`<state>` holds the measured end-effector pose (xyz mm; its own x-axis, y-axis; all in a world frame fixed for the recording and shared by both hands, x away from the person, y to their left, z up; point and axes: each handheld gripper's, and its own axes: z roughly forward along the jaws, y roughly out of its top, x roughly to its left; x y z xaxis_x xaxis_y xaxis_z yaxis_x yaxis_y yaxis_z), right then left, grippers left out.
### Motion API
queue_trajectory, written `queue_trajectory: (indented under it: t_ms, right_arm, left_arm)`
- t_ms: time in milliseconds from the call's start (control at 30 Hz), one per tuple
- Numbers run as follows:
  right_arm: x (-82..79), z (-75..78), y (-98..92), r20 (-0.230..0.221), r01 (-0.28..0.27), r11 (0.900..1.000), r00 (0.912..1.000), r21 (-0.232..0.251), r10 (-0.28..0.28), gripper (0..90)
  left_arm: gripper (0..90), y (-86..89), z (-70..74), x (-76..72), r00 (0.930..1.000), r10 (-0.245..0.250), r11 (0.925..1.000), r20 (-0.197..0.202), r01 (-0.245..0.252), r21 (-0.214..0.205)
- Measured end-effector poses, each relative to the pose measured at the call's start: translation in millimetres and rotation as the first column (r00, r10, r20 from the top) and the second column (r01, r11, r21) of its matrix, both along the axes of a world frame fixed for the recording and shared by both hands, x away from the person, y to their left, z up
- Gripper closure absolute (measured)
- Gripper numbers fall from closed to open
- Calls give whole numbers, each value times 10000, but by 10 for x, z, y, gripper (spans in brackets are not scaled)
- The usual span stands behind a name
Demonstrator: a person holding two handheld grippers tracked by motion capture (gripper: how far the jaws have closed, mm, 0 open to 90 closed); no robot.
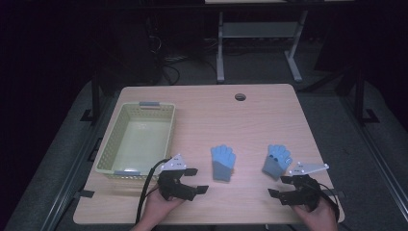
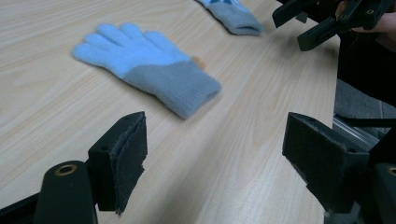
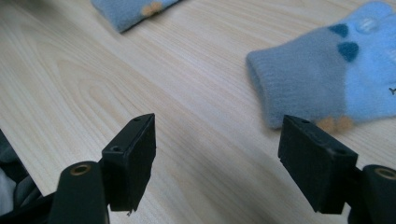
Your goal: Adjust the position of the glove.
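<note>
Two blue-and-grey knit gloves, left glove (image 1: pixel 223 163) and right glove (image 1: pixel 276 160), flat on table (image 1: pixel 260 110); yellow basket (image 1: pixel 107 144) empty; left gripper (image 1: pixel 197 180) and right gripper (image 1: pixel 276 186) jaws wide, holding nothing.

Pale yellow basket (image 1: pixel 108 144) at left of wooden table (image 1: pixel 202 110).

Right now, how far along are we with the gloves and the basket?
Nothing looks done yet: the pale yellow plastic basket is empty. Both blue-and-grey knitted gloves, left glove and right glove, lie flat on the table. Left gripper and right gripper are open, holding nothing. Both pickups remain.
</note>
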<state>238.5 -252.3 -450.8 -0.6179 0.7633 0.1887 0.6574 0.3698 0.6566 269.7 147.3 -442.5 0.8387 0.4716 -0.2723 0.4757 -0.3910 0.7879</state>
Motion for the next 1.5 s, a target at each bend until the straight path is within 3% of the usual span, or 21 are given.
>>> queue_trajectory:
  t_ms: [300,633,867,1167,1500]
  right_arm:
    - [15,36,4,-143,-79,10000,9999,52,80,262]
    - [147,204,47,-158,-192,9998,9997,-83,191,260]
    - [336,384,46,-228,-212,9994,9995,-258,206,264]
    - [579,474,-11,-511,-28,9985,9987,-543,0,275]
    - [807,551,-6,-460,134,9962,9988,-866,-174,297]
  left_arm:
    - [217,-9,-3,-7,10000,-94,10000,0,94,-15]
    - [216,33,17,15,10000,5,9997,-40,-6,-224]
    - [216,33,19,12,10000,-12,9997,-19,12,-246]
    - [216,28,29,12,10000,84,9992,-50,-85,-386]
    - [216,26,12,25,9999,111,9989,-89,-115,-462]
